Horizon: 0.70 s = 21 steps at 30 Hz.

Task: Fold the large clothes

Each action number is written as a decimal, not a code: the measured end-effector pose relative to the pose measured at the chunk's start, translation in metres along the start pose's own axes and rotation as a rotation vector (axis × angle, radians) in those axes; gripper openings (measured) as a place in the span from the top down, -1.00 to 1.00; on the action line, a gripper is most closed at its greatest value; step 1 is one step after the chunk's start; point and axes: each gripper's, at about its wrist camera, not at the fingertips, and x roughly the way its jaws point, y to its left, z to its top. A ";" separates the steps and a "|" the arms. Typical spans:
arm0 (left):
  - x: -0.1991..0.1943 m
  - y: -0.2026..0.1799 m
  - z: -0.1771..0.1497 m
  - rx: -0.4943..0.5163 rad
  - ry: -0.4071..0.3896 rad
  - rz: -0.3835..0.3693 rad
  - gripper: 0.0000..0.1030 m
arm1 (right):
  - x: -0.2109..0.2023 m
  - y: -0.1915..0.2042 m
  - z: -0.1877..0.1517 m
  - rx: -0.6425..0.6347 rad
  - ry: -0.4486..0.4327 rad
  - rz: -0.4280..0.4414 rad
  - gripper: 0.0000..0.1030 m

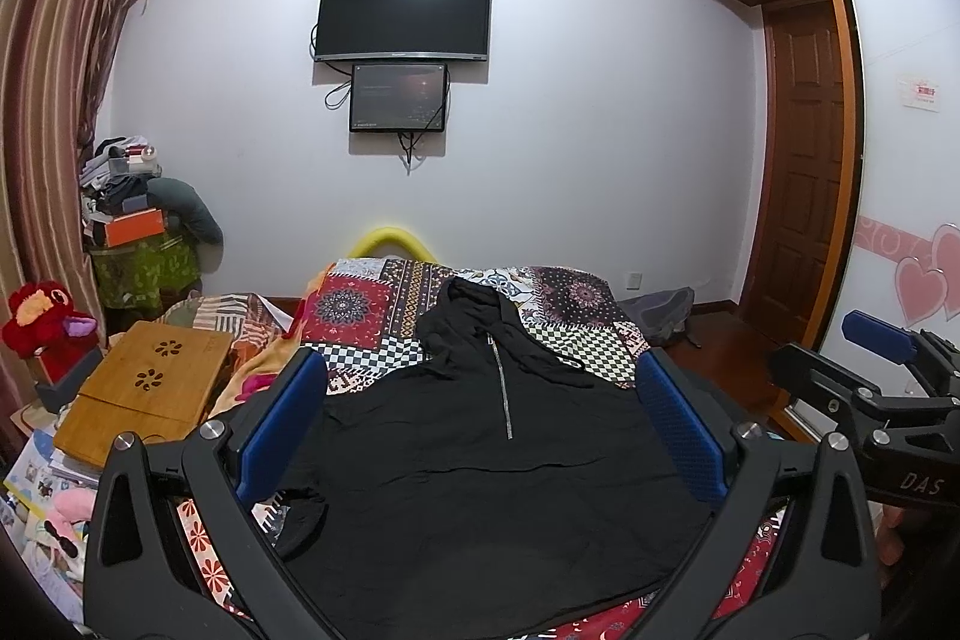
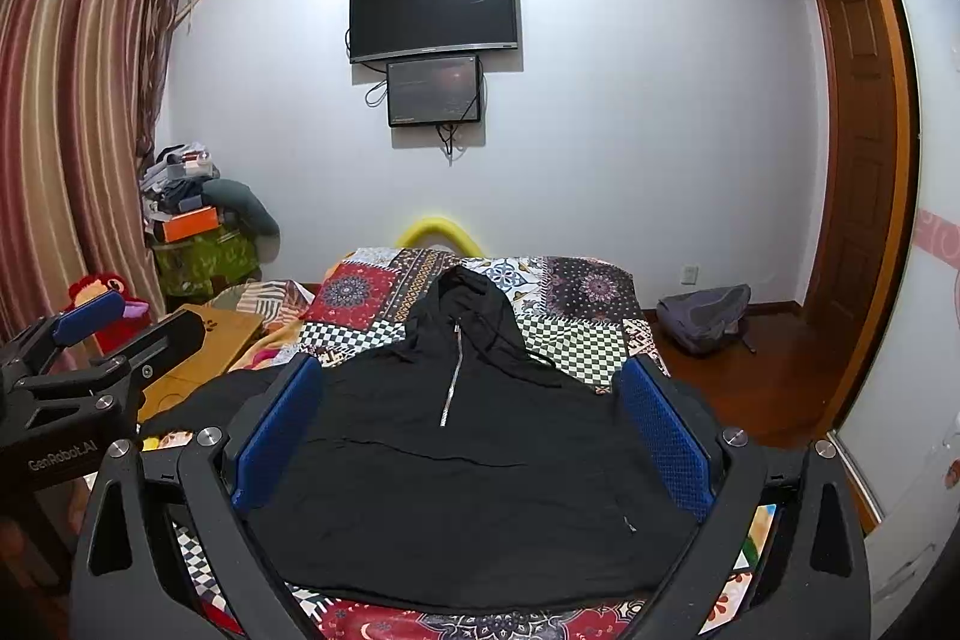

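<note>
Both our grippers, left point(image 1: 480, 418) and right point(image 2: 471, 430), hover wide apart, holding nothing. Item: black hoodie point(image 2: 462, 460), spread front-up on the patchwork bedspread point(image 2: 576, 334), hood toward the wall; we judge it soft, limp, light, best pinched at hem corners or shoulders. Room: wall television point(image 2: 433, 9), wooden door point(image 1: 807, 172).

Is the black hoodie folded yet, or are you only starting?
Only starting. Done: the hoodie lies spread flat on the bed, zip up, hood at the far end. In hand: nothing; the left gripper and right gripper hover over it, jaws open. Left: every fold.
</note>
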 end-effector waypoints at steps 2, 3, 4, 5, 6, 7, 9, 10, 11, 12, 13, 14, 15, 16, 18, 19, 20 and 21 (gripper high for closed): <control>0.001 0.001 0.000 -0.001 -0.001 0.000 -1.00 | 0.000 0.001 -0.001 -0.001 0.000 0.000 -0.91; 0.001 0.001 -0.001 -0.001 -0.001 0.000 -1.00 | 0.000 0.001 -0.001 -0.001 -0.001 0.000 -0.91; 0.001 0.001 -0.001 -0.001 -0.001 0.000 -1.00 | 0.000 0.000 0.000 0.000 0.000 0.000 -0.91; 0.001 0.001 -0.001 0.000 -0.001 0.000 -1.00 | 0.000 0.001 0.000 0.001 0.001 0.000 -0.91; 0.001 0.002 -0.001 -0.001 -0.001 0.000 -1.00 | 0.000 0.000 0.000 0.001 0.000 0.001 -0.91; 0.001 0.002 -0.001 -0.002 -0.001 0.000 -1.00 | 0.000 0.000 0.000 0.001 0.000 0.000 -0.91; 0.001 0.002 -0.001 -0.003 -0.001 -0.002 -1.00 | 0.000 0.000 0.000 0.001 0.000 0.001 -0.91; 0.000 0.002 -0.002 -0.003 -0.001 0.000 -1.00 | 0.000 0.001 0.000 0.000 0.000 0.000 -0.91; 0.000 0.003 -0.002 -0.003 -0.001 -0.001 -1.00 | 0.000 0.002 0.000 0.001 0.000 -0.001 -0.91; 0.000 0.003 -0.002 -0.003 -0.002 -0.001 -1.00 | 0.000 0.001 0.000 0.000 0.001 0.000 -0.91; 0.000 0.003 -0.001 -0.003 -0.001 -0.001 -1.00 | 0.000 0.001 0.000 0.000 0.001 0.000 -0.91; 0.000 0.002 -0.001 -0.002 -0.001 -0.001 -1.00 | 0.000 0.001 0.000 0.000 0.001 0.001 -0.91; 0.000 0.003 -0.001 -0.003 -0.001 -0.001 -1.00 | 0.000 0.000 0.000 0.000 0.000 0.000 -0.91; 0.000 0.003 -0.001 -0.003 -0.001 -0.001 -1.00 | 0.000 0.001 0.000 0.000 0.000 0.000 -0.91; 0.000 0.003 -0.001 -0.002 0.000 -0.001 -1.00 | 0.000 0.001 -0.001 0.001 0.001 0.001 -0.91; 0.000 0.002 -0.001 -0.002 -0.001 0.000 -1.00 | 0.000 0.000 0.000 0.000 0.001 0.002 -0.91; 0.000 0.003 -0.001 -0.003 -0.001 0.001 -1.00 | 0.000 0.001 -0.001 0.000 0.001 0.002 -0.91; 0.001 0.002 -0.001 -0.004 -0.002 0.002 -1.00 | 0.000 -0.001 0.000 0.000 0.001 0.002 -0.91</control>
